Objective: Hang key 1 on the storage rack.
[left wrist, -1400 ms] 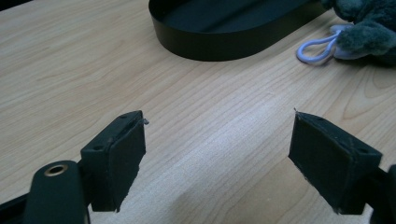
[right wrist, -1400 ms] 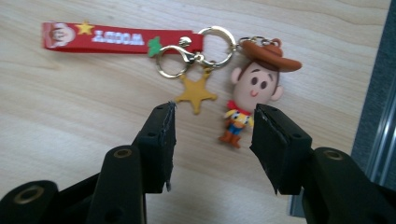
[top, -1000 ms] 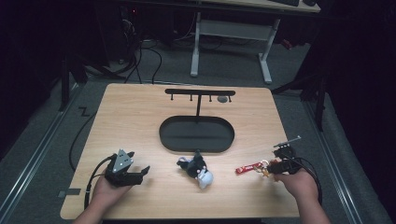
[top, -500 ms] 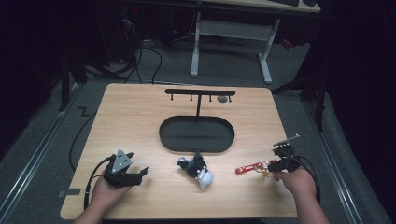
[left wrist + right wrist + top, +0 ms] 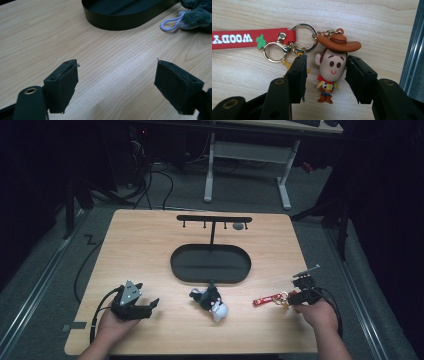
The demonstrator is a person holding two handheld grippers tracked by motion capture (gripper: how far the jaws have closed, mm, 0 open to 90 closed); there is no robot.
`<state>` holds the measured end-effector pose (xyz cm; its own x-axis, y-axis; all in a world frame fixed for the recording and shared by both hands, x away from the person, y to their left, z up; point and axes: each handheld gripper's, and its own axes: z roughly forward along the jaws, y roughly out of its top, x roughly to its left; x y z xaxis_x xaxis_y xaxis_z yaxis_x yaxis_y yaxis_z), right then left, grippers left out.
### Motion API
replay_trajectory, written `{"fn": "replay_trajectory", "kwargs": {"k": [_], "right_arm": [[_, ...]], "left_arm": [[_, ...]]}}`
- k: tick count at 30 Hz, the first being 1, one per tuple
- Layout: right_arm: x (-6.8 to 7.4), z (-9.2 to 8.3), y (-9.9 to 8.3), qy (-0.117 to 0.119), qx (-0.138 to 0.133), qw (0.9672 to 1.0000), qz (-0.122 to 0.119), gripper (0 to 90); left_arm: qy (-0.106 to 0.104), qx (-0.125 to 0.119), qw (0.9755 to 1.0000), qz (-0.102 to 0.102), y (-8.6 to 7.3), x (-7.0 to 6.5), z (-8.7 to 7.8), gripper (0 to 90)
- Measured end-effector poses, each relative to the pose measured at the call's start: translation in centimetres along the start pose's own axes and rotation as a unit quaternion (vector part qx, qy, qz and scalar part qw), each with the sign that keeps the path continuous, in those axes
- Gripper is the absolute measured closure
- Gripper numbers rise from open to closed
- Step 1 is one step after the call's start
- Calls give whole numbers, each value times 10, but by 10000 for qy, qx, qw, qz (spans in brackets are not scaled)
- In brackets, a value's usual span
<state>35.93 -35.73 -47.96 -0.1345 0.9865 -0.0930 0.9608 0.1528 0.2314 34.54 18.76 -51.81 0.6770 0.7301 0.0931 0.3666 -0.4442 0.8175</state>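
I am holding my right gripper [image 5: 325,72] low over the table [image 5: 150,245], its jaws standing on either side of the cowboy keychain figure [image 5: 332,66]; the right pad is touching the head and the left pad is just clear of it, so nothing is clamped. The figure is lying near the table's right edge, right of the black oval tray [image 5: 210,263], with its red strap [image 5: 242,38] and gold rings [image 5: 287,45] beside my left jaw. My left gripper [image 5: 116,82] is resting open and empty left of the tray. A plush toy [image 5: 210,301] is lying just in front of the tray.
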Motion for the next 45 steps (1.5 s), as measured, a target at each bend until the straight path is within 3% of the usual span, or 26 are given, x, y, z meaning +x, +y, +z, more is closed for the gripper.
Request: {"fn": "replay_trajectory", "kwargs": {"k": [7,17,24,30,34,36,45], "right_arm": [[1,6,6,-65,90,9999,-71,518],[4,11,12,-136,233,9992,-284,595],[-1,11,13,85,242,9994,-224,661],[8,9,14,-158,277,9978,-574,670],[12,-5,16,-35,160,9978,-650,671],[13,-23,19,60,40,9975,-699,671],[21,-49,24,244,-122,9969,-732,671]], "left_arm": [[-11,-13,10000,30,1,-1,1,195],[-30,8,10000,15,1,1,-1,196],[-62,-71,9999,-53,1,1,-4,202],[-84,-41,9999,-79,0,1,-5,208],[-108,-1,9999,-50,0,0,-4,210],[-107,-9,9999,-48,0,0,-5,210],[-102,-48,9999,-80,-1,2,-6,210]]}}
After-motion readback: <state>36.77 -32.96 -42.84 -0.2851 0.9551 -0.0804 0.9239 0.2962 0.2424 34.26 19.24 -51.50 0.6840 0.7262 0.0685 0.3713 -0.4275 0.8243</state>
